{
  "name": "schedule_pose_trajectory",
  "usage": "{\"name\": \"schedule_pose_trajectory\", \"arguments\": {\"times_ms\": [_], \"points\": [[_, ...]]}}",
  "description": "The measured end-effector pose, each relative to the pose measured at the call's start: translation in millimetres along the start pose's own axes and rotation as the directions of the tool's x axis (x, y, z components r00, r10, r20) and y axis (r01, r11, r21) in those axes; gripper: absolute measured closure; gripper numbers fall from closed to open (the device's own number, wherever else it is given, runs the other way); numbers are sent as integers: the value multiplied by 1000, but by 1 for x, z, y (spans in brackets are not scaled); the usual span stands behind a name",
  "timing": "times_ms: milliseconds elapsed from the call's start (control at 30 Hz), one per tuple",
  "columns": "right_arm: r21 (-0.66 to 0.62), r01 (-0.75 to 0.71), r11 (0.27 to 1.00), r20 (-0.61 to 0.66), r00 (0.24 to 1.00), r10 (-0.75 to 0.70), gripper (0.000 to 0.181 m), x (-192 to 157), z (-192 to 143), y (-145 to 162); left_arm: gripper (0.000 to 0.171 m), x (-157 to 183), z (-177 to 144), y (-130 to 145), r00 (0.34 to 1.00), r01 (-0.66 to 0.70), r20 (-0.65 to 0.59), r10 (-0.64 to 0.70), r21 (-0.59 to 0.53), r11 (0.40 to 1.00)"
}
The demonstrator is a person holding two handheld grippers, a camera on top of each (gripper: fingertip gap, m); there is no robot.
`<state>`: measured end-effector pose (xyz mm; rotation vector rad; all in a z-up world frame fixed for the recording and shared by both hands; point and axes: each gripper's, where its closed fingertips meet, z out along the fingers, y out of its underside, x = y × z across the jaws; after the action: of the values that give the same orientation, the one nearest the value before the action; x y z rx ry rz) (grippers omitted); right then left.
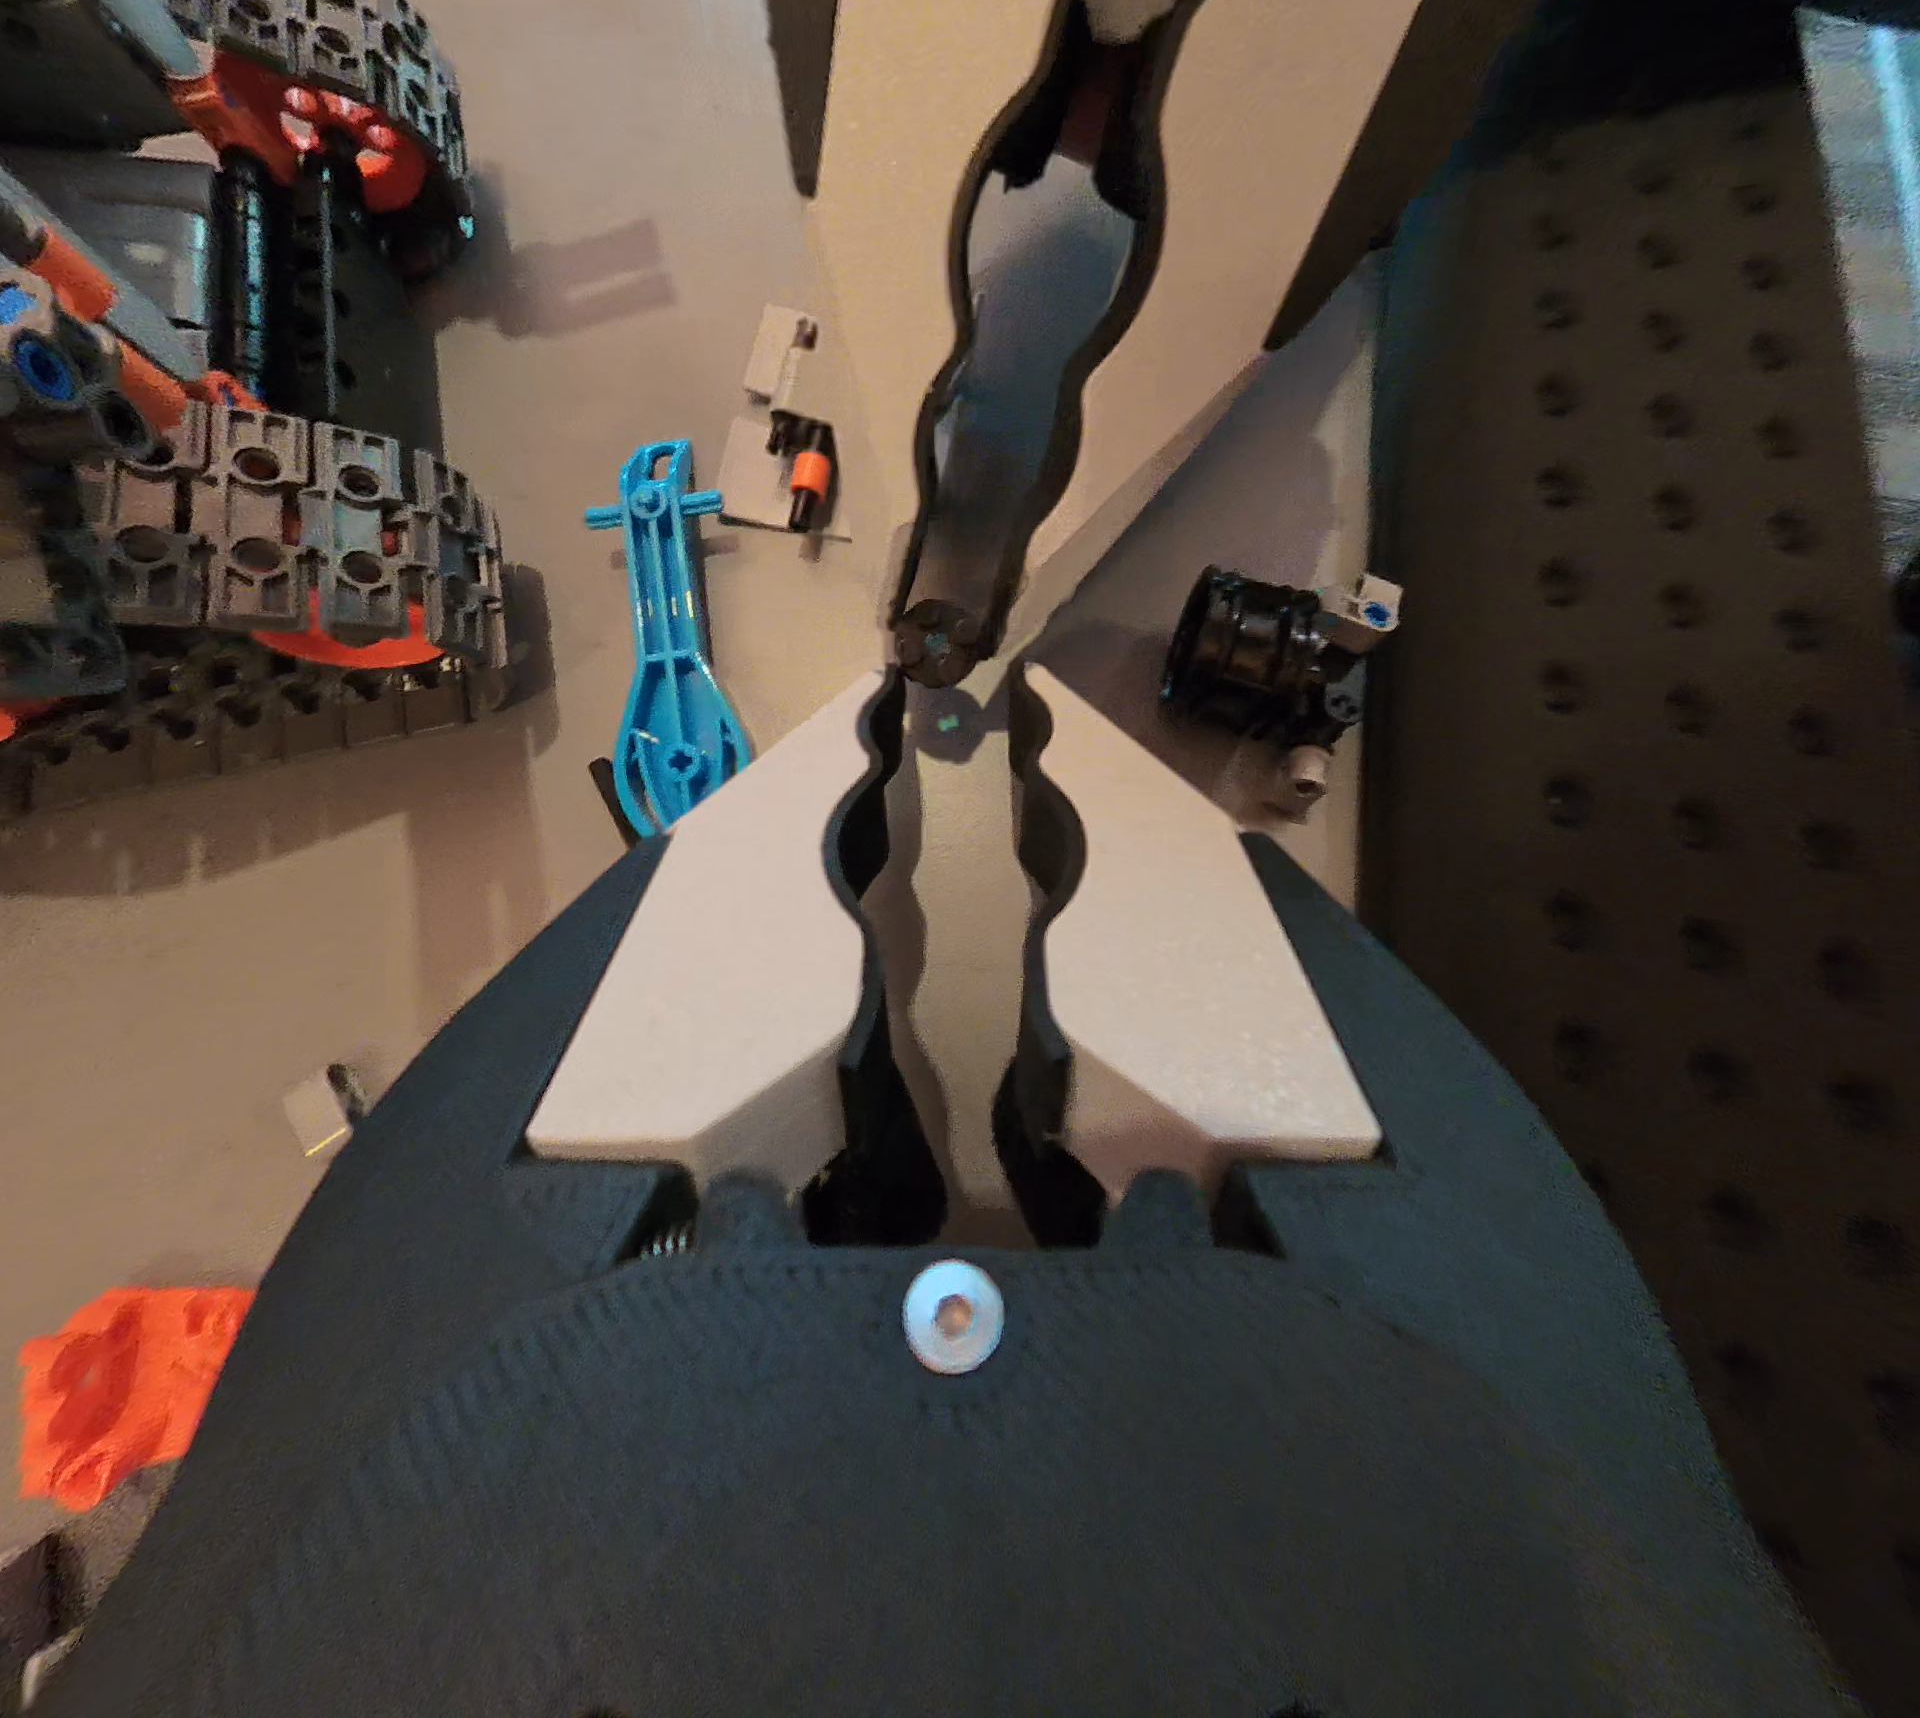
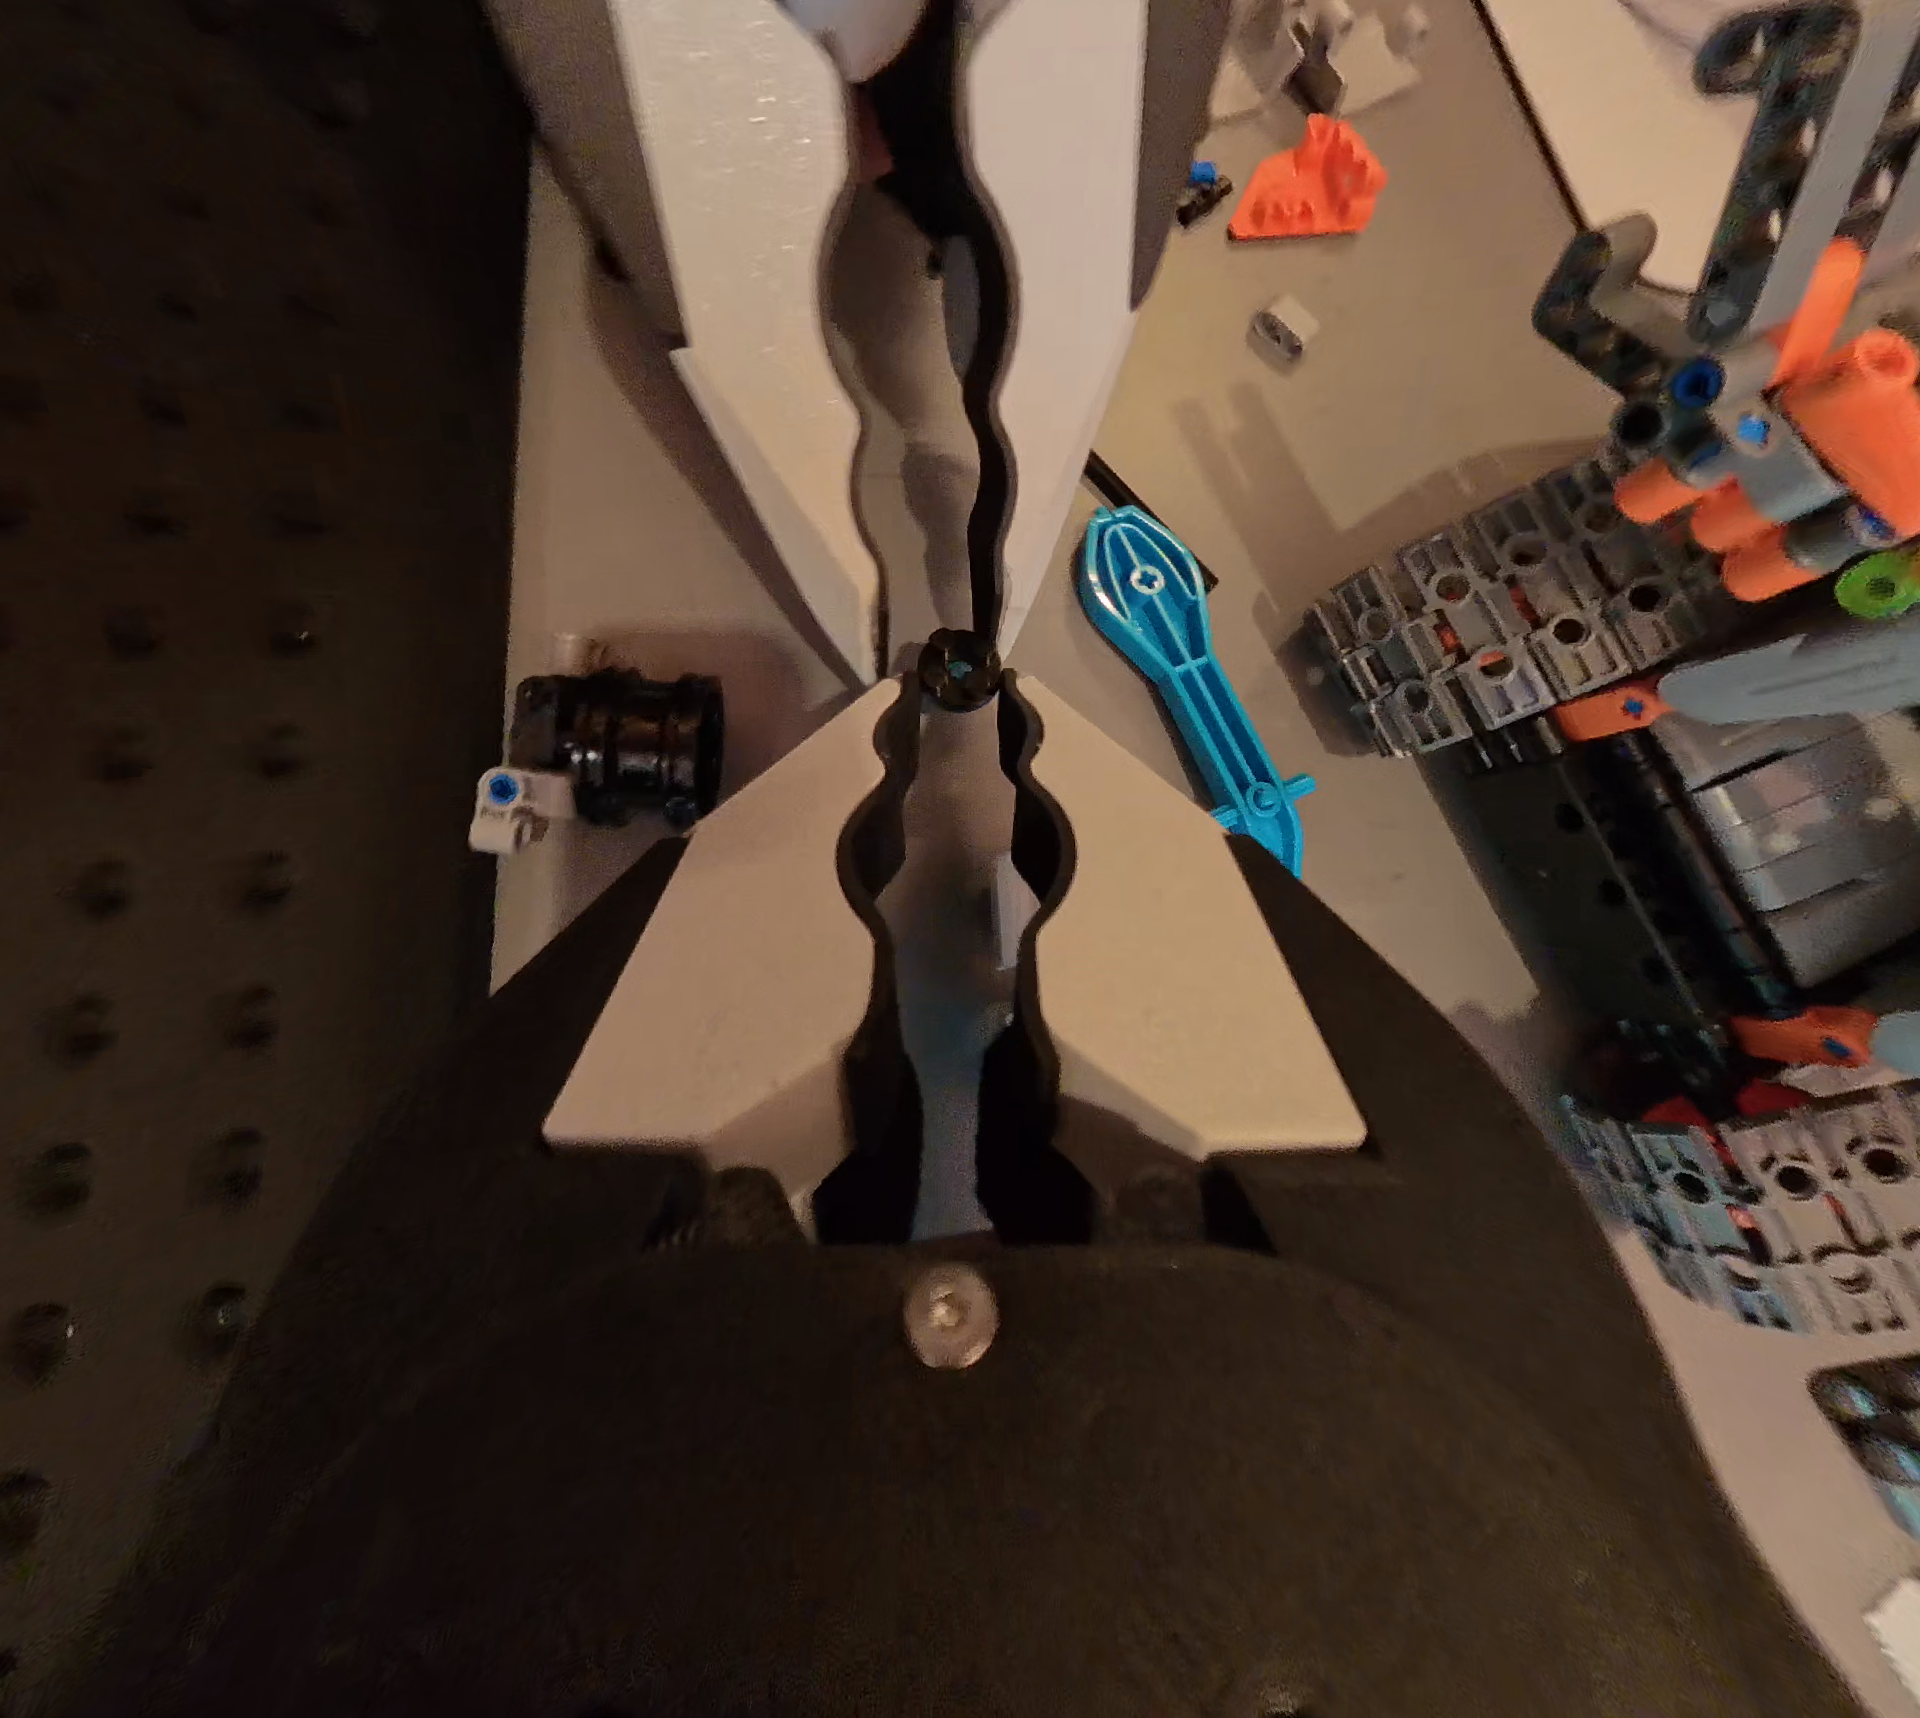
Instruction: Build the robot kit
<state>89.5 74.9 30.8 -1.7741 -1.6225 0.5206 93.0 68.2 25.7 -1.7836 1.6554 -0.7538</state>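
My right gripper (image 2: 958, 686) is shut on a small black round toy-brick part (image 2: 961, 671) at its fingertips. In the left wrist view the right gripper (image 1: 943, 619) comes in from the top, with the black part (image 1: 940, 645) pinched at its tips. My left gripper (image 1: 961, 681) faces it tip to tip. Its jaws stand a narrow gap apart, a little wider than the part and just below it. I cannot tell whether its tips touch the part. Both grippers hover over a light tabletop (image 1: 623, 110).
A blue lever-shaped tool (image 1: 665, 650) (image 2: 1184, 681) lies beside the tips. A black cylindrical assembly with a white block (image 1: 1257, 660) (image 2: 623, 749) lies on the other side. A grey tracked toy vehicle with orange parts (image 1: 260, 525) (image 2: 1558, 650), an orange piece (image 2: 1309, 193) and a dark dimpled mat (image 2: 208, 733) are nearby. The grippers are tip to tip, or close to it. The orange piece (image 2: 1309, 193) is about equally far from each gripper, around 15 centimetres. My left wrist view (image 1: 171, 1360) looks at it from another angle.
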Motion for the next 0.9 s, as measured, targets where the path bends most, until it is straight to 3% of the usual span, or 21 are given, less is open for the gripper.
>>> {"name": "schedule_pose_trajectory", "arguments": {"times_ms": [267, 433, 567, 667, 767, 900], "points": [[45, 315, 948, -174, 937, -304, 168, -9, -25, -15, 164, 16, -14, -23, 966, 166, -223, -134, 132, 977], [49, 410, 911, -235, 891, -389, 169, -12, -38, -24, 164, 23, -25, -40, 893, 320, -390, -223, 204, 925], [48, 449, 892, -269, 866, -421, 168, -14, -44, -30, 165, 26, -30, -47, 855, 382, -455, -248, 231, 895], [77, 400, 913, -249, 894, -371, 168, -15, -45, -30, 165, 27, -29, -48, 860, 377, -451, -241, 241, 894], [206, 180, 962, -144, 978, -152, 166, -16, -51, -32, 166, 23, -27, -46, 925, 261, -342, -164, 262, 929], [290, -13, 957, -33, 999, 24, 170, -17, -55, -33, 166, 24, -29, -53, 956, 184, -276, -98, 302, 935]]}}
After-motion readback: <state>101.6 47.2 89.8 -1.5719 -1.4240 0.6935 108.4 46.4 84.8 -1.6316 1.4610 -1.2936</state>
